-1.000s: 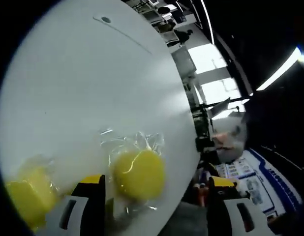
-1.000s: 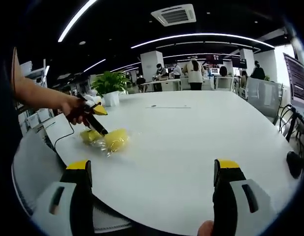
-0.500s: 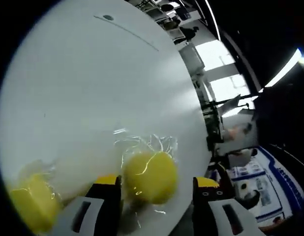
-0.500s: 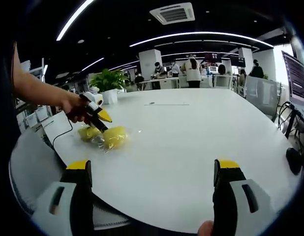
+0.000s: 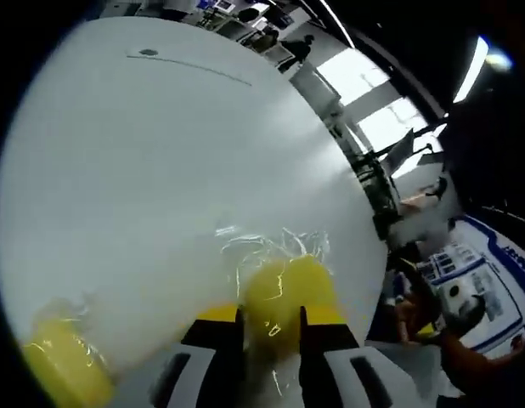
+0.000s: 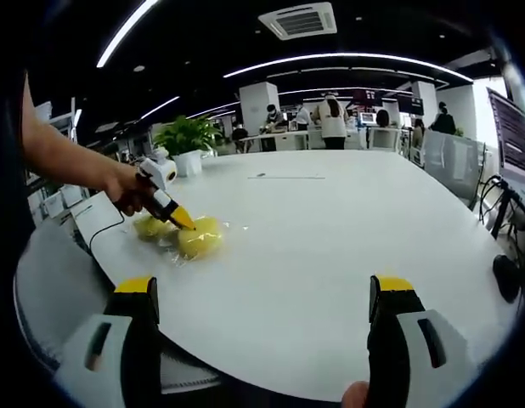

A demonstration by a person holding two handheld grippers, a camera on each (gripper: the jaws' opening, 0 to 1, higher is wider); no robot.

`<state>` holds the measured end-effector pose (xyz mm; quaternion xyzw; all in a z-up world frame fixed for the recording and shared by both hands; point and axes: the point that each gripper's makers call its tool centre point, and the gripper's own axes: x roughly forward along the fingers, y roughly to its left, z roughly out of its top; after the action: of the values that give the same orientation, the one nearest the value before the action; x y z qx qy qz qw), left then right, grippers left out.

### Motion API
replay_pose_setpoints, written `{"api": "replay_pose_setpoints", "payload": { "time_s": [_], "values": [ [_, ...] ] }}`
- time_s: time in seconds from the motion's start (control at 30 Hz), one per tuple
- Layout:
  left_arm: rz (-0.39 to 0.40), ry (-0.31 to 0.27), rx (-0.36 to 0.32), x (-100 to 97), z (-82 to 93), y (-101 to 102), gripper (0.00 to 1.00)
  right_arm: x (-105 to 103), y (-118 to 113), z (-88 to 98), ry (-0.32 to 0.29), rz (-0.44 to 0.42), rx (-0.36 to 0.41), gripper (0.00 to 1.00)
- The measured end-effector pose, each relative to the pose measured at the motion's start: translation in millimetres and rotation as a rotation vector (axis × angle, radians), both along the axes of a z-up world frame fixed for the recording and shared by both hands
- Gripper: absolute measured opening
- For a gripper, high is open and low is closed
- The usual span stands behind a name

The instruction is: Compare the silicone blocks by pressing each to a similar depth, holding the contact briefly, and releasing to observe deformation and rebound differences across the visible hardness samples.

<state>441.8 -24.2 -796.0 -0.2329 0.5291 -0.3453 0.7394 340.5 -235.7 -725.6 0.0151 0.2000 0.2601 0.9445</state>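
Two yellow silicone blocks in clear wrap are seen near the left edge of the white table [image 6: 330, 246], with wide bare tabletop beyond. The left gripper [image 5: 271, 327] is angled down and clamped on the nearer yellow block [image 5: 284, 293]; the second block [image 5: 63, 361] lies just beside. The right gripper [image 6: 262, 297] is held low over the near edge, jaws wide apart, well away from the blocks.

A big white surface [image 6: 330, 229] has a green plant [image 6: 188, 136] in a white pot at its far edge, and people [image 6: 335, 119] stand behind it.
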Motion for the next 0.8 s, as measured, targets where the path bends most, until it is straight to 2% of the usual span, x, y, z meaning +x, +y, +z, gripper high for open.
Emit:
{"api": "replay_pose_setpoints", "payload": {
  "time_s": [0.03, 0.07, 0.1, 0.17, 0.3, 0.4, 0.57, 0.63, 0.73, 0.8],
  "values": [
    [0.032, 0.05, 0.01, -3.7, -2.4, 2, 0.17, 0, 0, 0.0, -0.001, 0.002, -0.002, 0.97],
    [0.011, 0.007, -0.001, 0.1, -2.3, 1, 0.15, 0, 1, 0.2, -0.003, 0.002, -0.003, 0.97],
    [0.01, 0.008, 0.0, -0.3, -1.7, 1, 0.13, 0, 1, 0.4, -0.003, 0.002, -0.002, 0.97],
    [0.035, 0.052, -0.004, -1.0, -0.3, 1, 0.1, 0, 2, 0.5, -0.002, 0.006, -0.006, 0.97],
    [0.029, 0.055, 0.005, -0.8, 0.5, -1, 0.05, 1, 2, 1.5, -0.004, 0.01, -0.008, 0.97],
    [0.059, 0.083, -0.011, -1.0, 1.4, -2, 0.02, 2, 1, 3.7, -0.007, 0.008, -0.007, 0.97],
    [0.039, 0.019, -0.039, -2.6, 7.8, -3, 0.0, 1, -2, 5.0, -0.011, 0.003, -0.007, 0.97],
    [0.052, 0.024, -0.057, -2.8, 7.9, -1, 0.0, 1, -1, 4.4, -0.01, 0.003, -0.006, 0.97],
    [0.05, 0.002, -0.058, -3.8, 11.1, -3, 0.0, 1, 0, 6.8, -0.018, -0.003, 0.005, 0.97],
    [0.036, -0.037, -0.047, -2.4, 12.0, -4, 0.0, 1, -1, 6.7, -0.016, -0.005, 0.005, 0.97]
  ]
}}
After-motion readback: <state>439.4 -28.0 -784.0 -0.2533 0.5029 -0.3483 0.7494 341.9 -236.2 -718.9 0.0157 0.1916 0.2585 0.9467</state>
